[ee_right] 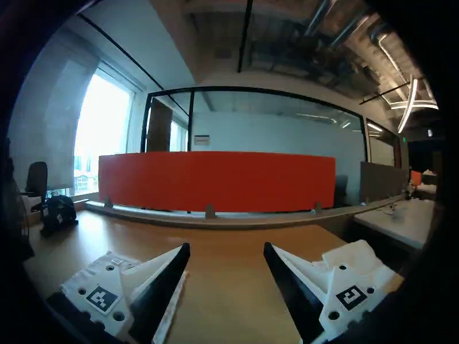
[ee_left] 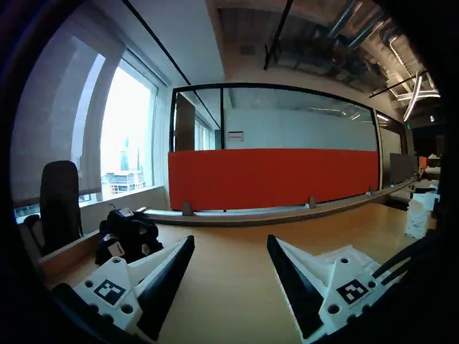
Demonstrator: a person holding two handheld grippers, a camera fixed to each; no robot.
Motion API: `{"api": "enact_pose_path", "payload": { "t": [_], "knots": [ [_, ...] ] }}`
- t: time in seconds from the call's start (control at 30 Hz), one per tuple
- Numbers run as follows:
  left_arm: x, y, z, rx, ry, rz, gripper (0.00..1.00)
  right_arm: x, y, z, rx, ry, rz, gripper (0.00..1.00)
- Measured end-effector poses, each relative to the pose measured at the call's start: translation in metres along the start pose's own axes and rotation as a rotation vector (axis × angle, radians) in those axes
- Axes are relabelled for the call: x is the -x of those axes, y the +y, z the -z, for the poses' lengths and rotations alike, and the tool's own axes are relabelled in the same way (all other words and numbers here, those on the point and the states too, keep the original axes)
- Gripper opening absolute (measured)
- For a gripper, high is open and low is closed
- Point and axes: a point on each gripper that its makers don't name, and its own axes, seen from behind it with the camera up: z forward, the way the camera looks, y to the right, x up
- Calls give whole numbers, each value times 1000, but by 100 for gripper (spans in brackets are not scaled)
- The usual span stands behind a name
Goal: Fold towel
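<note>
Office room with a bright window off to the left of the tools, a glass partition wall straight ahead and exposed pipes overhead. Light wooden desk underneath, closed off at its far edge by a long red divider panel.

Left tool low over the desk, its two black-tipped white fingers spread well apart, bare wood between them. Ahead and to the left of it, a black bag with white tags resting on the desk near the window sill; farther left, a black office chair. Far off to the right, a pile of white material, too small to make out. Crumpled white cloth also visible just behind this tool's right-hand finger.

Right tool likewise low over the wood, fingers wide apart and clamped on nothing. White towel bunched on the desk right against the outer side of its right-hand finger, near the desk's edge. Thin white fabric edge lying along the inner side of the left-hand finger, low down; cannot tell whether part of the same cloth. Beyond the desk's right edge, a second, white-topped desk.
</note>
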Motion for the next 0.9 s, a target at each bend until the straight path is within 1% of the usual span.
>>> {"api": "enact_pose_path", "payload": {
  "t": [0.27, 0.47, 0.57, 0.77, 0.9],
  "knots": [
    [-56, 0, 3, 4, -4, -3, 94, -43, 0, 0, -1, -4, 1, 100],
    [-83, 0, 3, 4, -15, -3, 94, -70, 2, 2, 12, -8, 5, 100],
    [-89, 1, 2, 13, -29, -1, 94, -75, 0, 2, 9, -23, 8, 100],
    [-95, 7, 1, 43, -69, -29, 94, -86, -4, 1, -13, -52, 26, 100],
    [-97, 17, 1, 84, -105, -38, 94, -91, -8, 0, -48, -87, 28, 100]
  ]
}}
